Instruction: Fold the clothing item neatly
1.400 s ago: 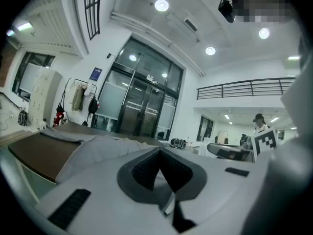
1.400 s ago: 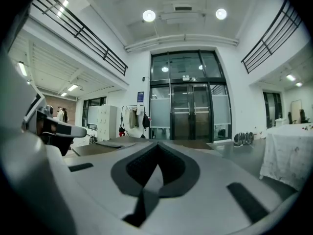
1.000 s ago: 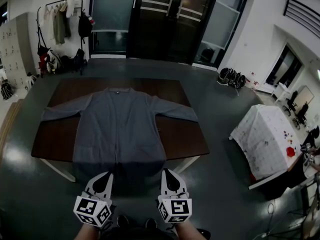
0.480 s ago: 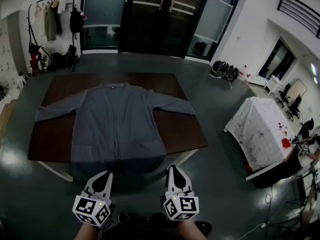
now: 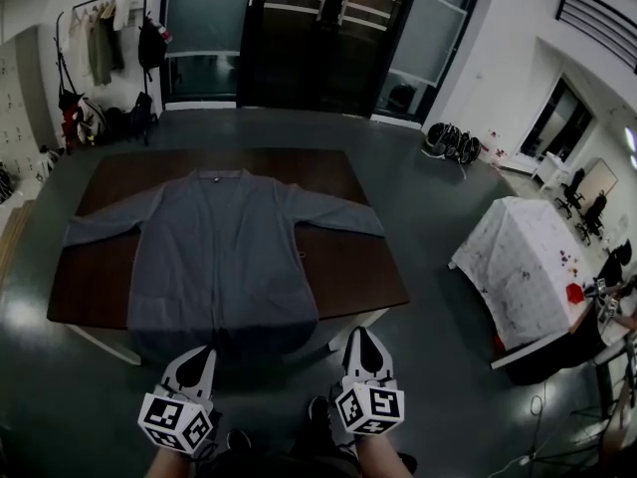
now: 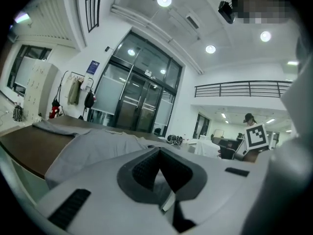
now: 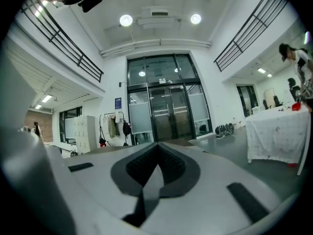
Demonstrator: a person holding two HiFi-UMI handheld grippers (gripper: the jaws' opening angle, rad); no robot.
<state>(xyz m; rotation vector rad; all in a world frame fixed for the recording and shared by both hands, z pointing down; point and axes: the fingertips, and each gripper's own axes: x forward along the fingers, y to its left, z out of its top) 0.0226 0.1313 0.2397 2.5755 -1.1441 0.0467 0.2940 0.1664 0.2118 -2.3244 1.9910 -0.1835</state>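
Observation:
A grey long-sleeved cardigan (image 5: 224,257) lies spread flat on the dark brown table (image 5: 353,267), collar at the far side, sleeves out to both sides, hem hanging over the near edge. It also shows as a grey sheet (image 6: 93,143) ahead in the left gripper view. My left gripper (image 5: 195,359) is shut and empty, just short of the hem at its left part. My right gripper (image 5: 364,343) is shut and empty too, off the table's near right corner, clear of the cloth. Both sets of jaws meet with nothing between them.
A coat rack (image 5: 105,53) with hanging clothes stands at the far left. Dark glass doors (image 5: 318,38) fill the far wall. A table under a white stained cloth (image 5: 528,267) stands to the right. Grey floor surrounds the brown table.
My right gripper has shifted to the right, away from the hem toward the table's corner. The left gripper has sunk a little. The view has swung slightly, so the table sits further left.

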